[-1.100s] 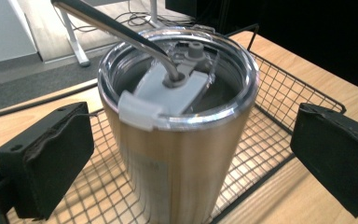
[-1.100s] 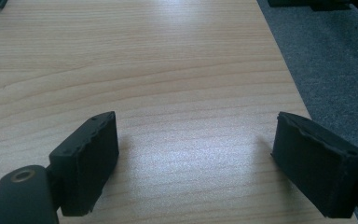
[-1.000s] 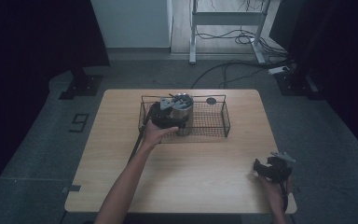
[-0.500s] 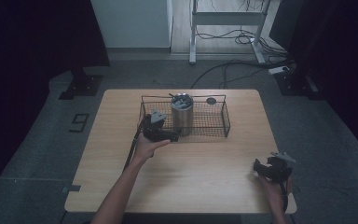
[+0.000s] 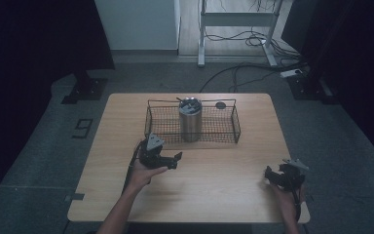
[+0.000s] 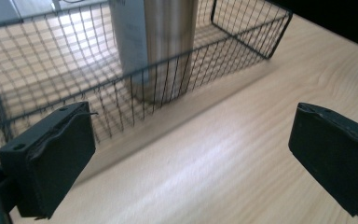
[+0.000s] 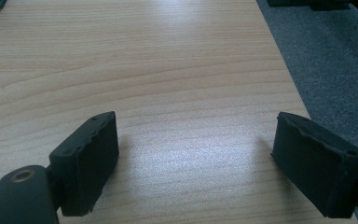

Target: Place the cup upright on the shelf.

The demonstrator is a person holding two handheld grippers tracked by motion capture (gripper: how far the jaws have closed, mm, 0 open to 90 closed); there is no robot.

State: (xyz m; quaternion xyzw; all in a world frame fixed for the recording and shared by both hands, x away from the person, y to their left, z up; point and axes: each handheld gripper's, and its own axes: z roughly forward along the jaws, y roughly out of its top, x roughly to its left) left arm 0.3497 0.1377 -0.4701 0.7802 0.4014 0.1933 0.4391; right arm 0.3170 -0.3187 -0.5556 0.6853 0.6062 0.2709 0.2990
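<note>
High view: I have the tall brushed-steel tumbler (image 5: 190,120) standing upright inside the black wire-mesh rectangular basket (image 5: 157,127), roughly at its middle, on the far half of the pale wooden table (image 5: 214,190). Something dark sits in the tumbler's open top; I cannot tell what it is. A small dark round object (image 5: 220,105) lies on the table just behind the basket's far rim.

My left gripper (image 5: 173,160) hovers over the table just in front of the basket's near left corner, apart from it, its jaws pointing to the right. My right gripper (image 5: 270,174) is near the table's near right corner, well apart from the basket and tumbler.

In the left gripper view I see both black jaws spread wide with nothing between them except bare wood. The basket's near wall (image 6: 168,79) runs across the upper part of the view, and the tumbler (image 6: 168,42) stands behind that mesh, beyond the jaws and not touched by them.

In the right gripper view the jaws are likewise released, wide apart over bare tabletop (image 7: 168,84), with the table's edge and the grey carpeted floor (image 7: 331,60) to the right.
</note>
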